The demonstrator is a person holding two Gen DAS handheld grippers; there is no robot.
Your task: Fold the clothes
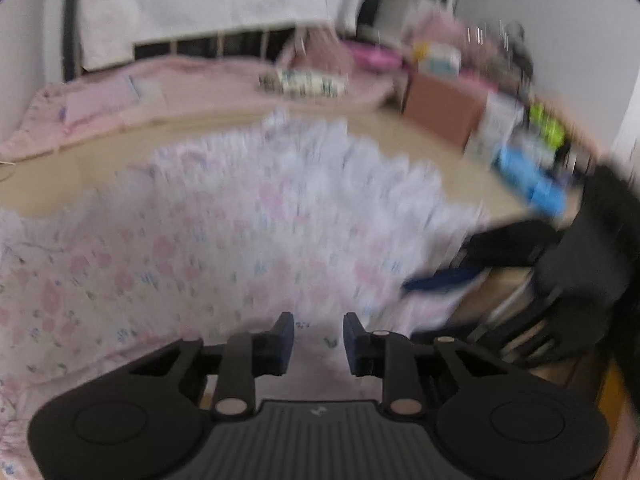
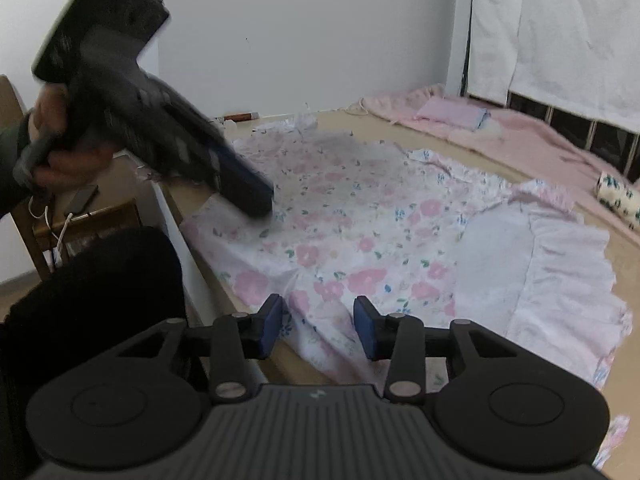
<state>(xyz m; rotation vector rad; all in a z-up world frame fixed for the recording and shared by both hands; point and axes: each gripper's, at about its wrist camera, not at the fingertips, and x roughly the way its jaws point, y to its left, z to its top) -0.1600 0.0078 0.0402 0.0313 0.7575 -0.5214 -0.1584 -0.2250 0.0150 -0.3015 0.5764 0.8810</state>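
Note:
A white garment (image 2: 360, 220) printed with pink flowers lies spread on a beige surface (image 2: 404, 130), its ruffled hem (image 2: 568, 276) to the right. My right gripper (image 2: 319, 326) hovers open over the garment's near edge, nothing between its blue pads. A hand holds my left gripper (image 2: 256, 200) over the garment's left part. The left wrist view is motion-blurred: the left gripper (image 1: 319, 344) is open above the floral garment (image 1: 240, 240). The right gripper's fingers (image 1: 440, 282) reach the cloth's right edge.
A pink blanket (image 2: 500, 128) lies along the back, with a rolled floral item (image 2: 618, 196) beside it. A wooden chair (image 2: 80, 220) holding a phone and cable stands at left. A dark-clothed leg (image 2: 100, 280) is near. Boxes and clutter (image 1: 480, 100) sit at back right.

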